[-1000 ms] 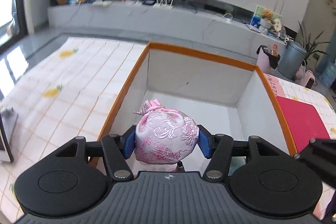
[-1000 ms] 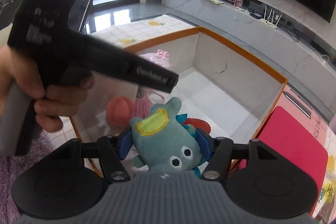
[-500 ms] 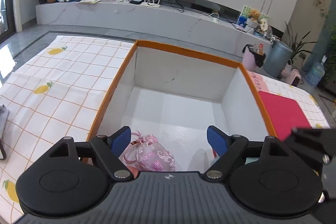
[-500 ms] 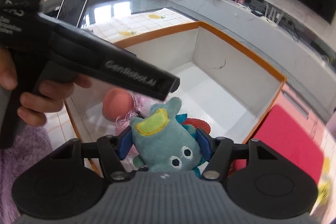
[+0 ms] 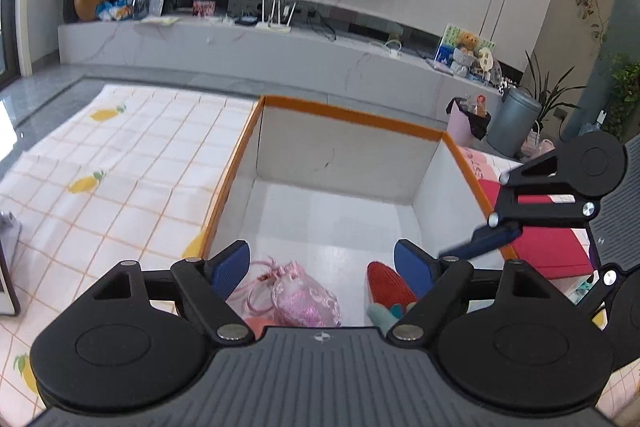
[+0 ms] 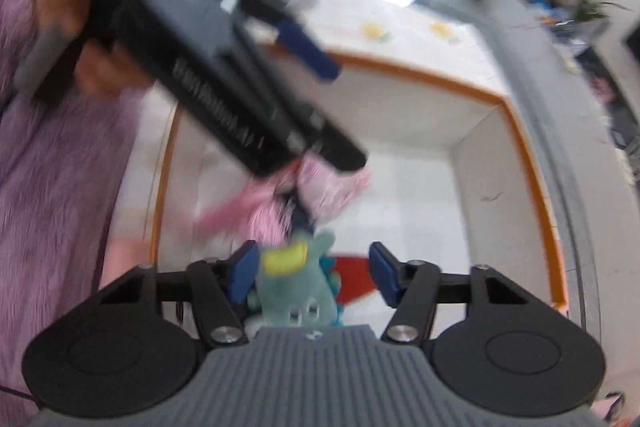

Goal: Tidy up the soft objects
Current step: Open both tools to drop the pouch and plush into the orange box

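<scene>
- The left gripper [image 5: 320,267] hangs over the near end of the orange-rimmed box [image 5: 352,113]; its jaws have just been opening, now stand wide, and nothing is between them
- The pink brocade pouch [image 5: 296,297] lies on the box floor by the near wall, directly below those jaws, which looks like a drop straight down
- The right gripper [image 6: 313,271] points steeply into the same end of the box, and its jaws have just been closing a little
- The teal plush toy [image 6: 296,291] is between its pads: it sits against the left pad, but the right one stands clear of it, so I judge this claw not gripping; blur hides whether the toy already rests on the floor
- Both claws work over the near end, probably because everything is being gathered there
- The far half of the box floor is bare
- Count: one box and two grippers
- Soft things inside number four: one pouch, one teal toy, one red piece [image 5: 386,283] and one peach piece [image 5: 254,325]
- The box stands on a table under a checked cloth [image 5: 120,187], with one red mat [image 5: 548,247] past its right edge
</scene>
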Tool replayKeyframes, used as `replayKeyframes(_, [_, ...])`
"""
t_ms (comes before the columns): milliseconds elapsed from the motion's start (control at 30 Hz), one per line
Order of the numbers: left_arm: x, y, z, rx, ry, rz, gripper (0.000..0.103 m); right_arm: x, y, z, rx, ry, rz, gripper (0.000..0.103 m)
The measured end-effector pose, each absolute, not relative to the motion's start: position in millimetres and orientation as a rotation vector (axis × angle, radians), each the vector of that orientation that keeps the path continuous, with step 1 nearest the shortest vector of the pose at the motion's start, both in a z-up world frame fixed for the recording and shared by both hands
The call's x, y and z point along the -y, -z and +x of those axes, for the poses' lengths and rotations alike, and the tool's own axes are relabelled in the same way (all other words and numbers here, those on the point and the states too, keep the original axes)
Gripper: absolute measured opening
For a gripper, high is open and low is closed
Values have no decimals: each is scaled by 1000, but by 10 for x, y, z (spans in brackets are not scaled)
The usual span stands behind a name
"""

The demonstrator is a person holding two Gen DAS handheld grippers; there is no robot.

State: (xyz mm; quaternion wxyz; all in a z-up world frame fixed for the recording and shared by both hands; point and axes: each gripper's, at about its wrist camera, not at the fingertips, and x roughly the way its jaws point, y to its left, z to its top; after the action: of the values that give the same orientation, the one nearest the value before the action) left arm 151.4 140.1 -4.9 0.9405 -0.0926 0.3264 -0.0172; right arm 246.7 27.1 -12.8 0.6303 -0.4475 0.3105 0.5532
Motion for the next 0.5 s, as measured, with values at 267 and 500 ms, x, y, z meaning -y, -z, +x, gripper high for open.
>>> replayKeyframes(267, [-1553, 88, 1502, -674, 38, -251, 96, -301, 218, 2501, -763, -1270, -1083, 57])
replayKeyframes(500, [-1630, 71, 1480, -665, 24, -277, 96, -287, 211, 2550, -765, -1216, -1033, 68])
